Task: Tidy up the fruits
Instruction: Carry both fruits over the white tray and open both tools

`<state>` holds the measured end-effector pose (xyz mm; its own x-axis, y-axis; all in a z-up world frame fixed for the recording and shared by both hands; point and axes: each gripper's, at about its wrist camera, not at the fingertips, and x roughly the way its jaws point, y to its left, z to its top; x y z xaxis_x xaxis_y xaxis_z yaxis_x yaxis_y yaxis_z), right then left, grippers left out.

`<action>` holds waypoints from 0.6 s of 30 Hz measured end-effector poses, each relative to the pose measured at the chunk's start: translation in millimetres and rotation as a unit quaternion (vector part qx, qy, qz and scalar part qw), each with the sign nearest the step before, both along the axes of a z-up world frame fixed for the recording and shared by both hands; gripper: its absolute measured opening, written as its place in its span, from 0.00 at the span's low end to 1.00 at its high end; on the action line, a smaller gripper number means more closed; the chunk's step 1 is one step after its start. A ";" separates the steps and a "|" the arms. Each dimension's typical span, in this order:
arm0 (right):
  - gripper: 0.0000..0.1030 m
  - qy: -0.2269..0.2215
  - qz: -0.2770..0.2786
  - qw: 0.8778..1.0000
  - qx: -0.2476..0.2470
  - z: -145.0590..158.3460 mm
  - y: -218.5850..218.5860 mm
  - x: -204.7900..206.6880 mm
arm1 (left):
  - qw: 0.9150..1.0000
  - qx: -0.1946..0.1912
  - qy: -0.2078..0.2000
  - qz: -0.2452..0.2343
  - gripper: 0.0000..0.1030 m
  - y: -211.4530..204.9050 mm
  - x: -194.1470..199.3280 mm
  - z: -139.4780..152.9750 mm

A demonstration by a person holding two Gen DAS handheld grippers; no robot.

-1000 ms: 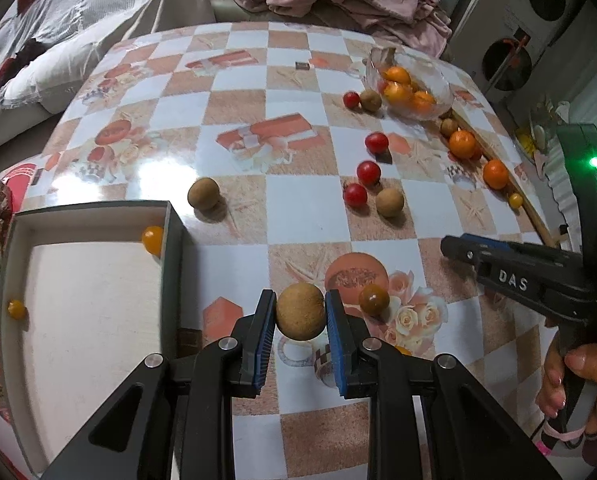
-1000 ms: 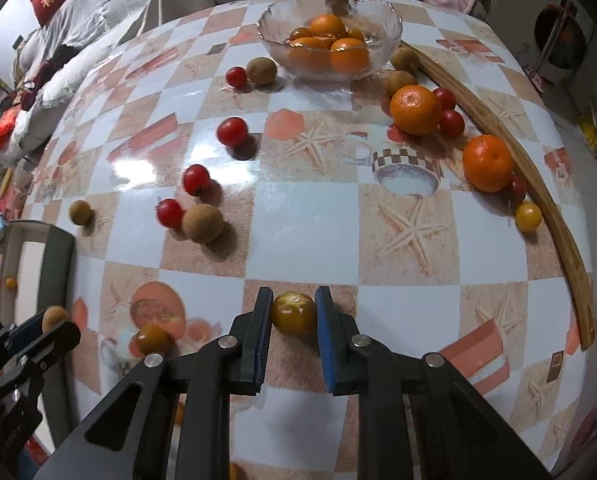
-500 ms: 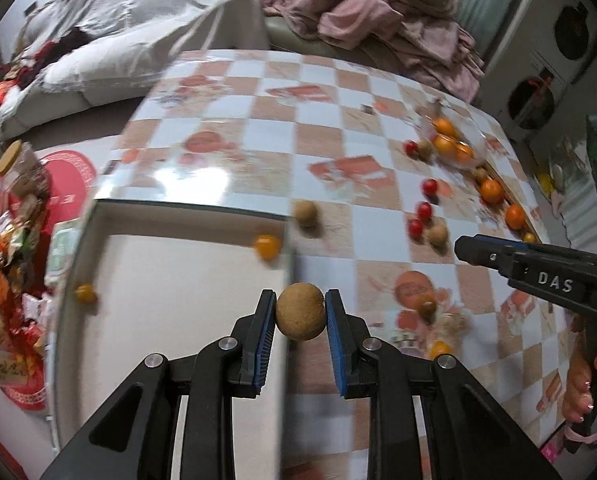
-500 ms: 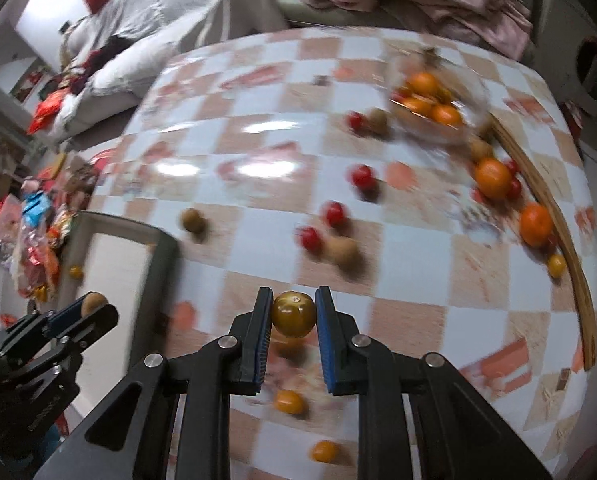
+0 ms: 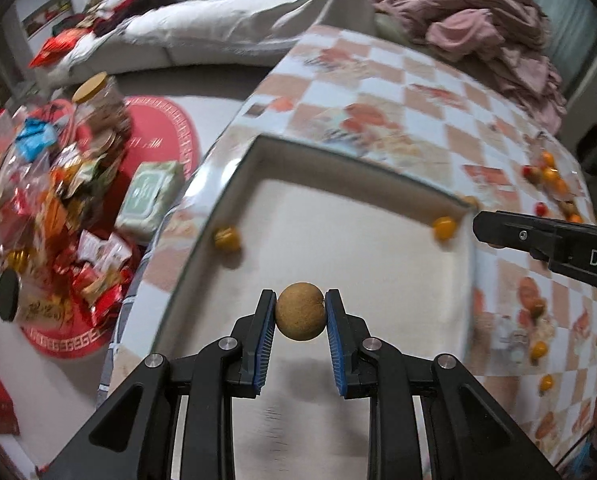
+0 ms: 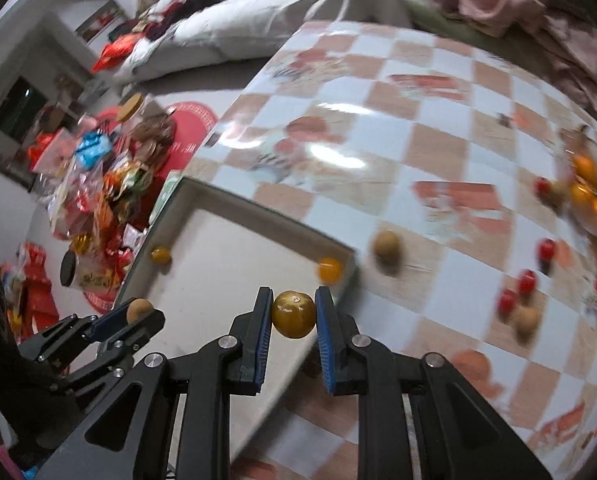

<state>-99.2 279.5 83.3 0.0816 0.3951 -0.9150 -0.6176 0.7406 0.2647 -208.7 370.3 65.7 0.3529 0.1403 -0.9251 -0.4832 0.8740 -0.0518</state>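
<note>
My left gripper (image 5: 300, 317) is shut on a round brown fruit (image 5: 300, 316) and holds it above the white floor of an open box (image 5: 258, 148). Two small yellow fruits (image 5: 227, 237) (image 5: 444, 227) lie in the box by its walls. My right gripper (image 6: 293, 314) is shut on a yellow-brown tomato (image 6: 293, 314) over the box's right wall (image 6: 338, 284). The left gripper also shows in the right wrist view (image 6: 138, 312), low on the left. Loose red, brown and orange fruits (image 6: 516, 292) lie on the checked table (image 6: 378, 120) to the right.
A glass bowl with oranges (image 6: 586, 192) stands at the table's far right. A pile of snack packets (image 5: 58, 200) and a jar (image 5: 98, 104) sit on a red tray left of the table. A sofa with pink clothes (image 5: 478, 28) is behind.
Both grippers have swung left with their fruits. The left gripper now hangs over the middle of the box, and the right gripper has come to the box's right wall.
</note>
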 end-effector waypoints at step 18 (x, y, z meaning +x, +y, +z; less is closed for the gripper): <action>0.23 0.004 0.039 0.997 -0.063 -55.7 60.7 -5.7 | 0.999 -0.002 0.040 0.025 0.26 21.5 5.9 -41.7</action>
